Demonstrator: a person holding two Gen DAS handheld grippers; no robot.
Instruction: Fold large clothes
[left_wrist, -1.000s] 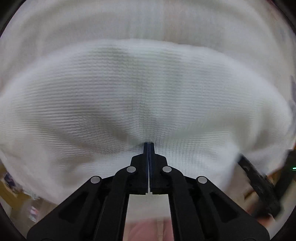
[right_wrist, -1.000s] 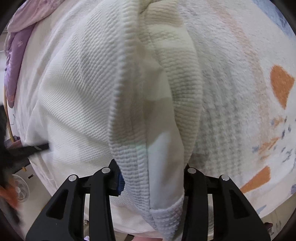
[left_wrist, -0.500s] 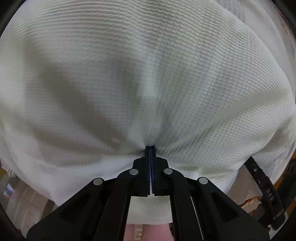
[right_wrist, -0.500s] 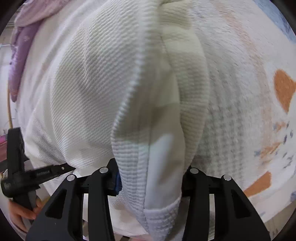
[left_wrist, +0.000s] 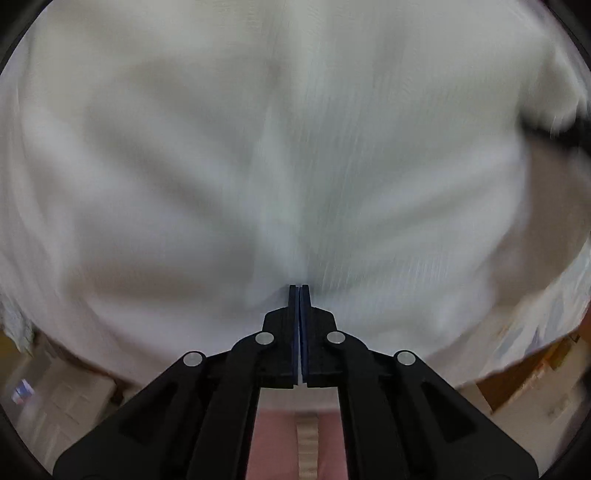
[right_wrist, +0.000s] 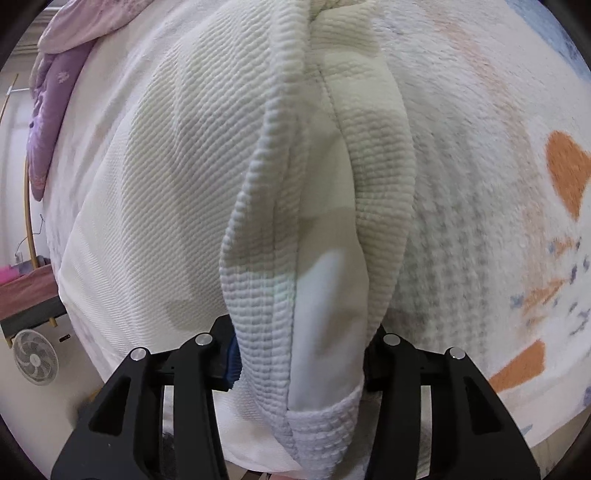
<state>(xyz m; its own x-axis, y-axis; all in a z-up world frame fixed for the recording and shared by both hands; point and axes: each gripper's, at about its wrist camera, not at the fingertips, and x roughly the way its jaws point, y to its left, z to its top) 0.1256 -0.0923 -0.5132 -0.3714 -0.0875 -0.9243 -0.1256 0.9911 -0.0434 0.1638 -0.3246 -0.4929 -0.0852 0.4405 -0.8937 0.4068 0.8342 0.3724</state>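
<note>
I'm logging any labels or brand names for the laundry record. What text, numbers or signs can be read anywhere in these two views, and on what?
None can be read.
White garment: no tag, print or label shows.
Blanket: only orange and blue shapes, no lettering.
Fan: no mark legible.
Small bright object in the left wrist view: too blurred to read.

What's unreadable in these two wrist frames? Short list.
- Left wrist: the white garment is motion-blurred, weave unreadable; it fills the frame and hides whatever lies behind it.
- Left wrist: left gripper is pinched on the cloth; which edge it holds cannot be told.
- Right wrist: right gripper fingertips are hidden behind the sleeve cuff as its jaws open.
</note>
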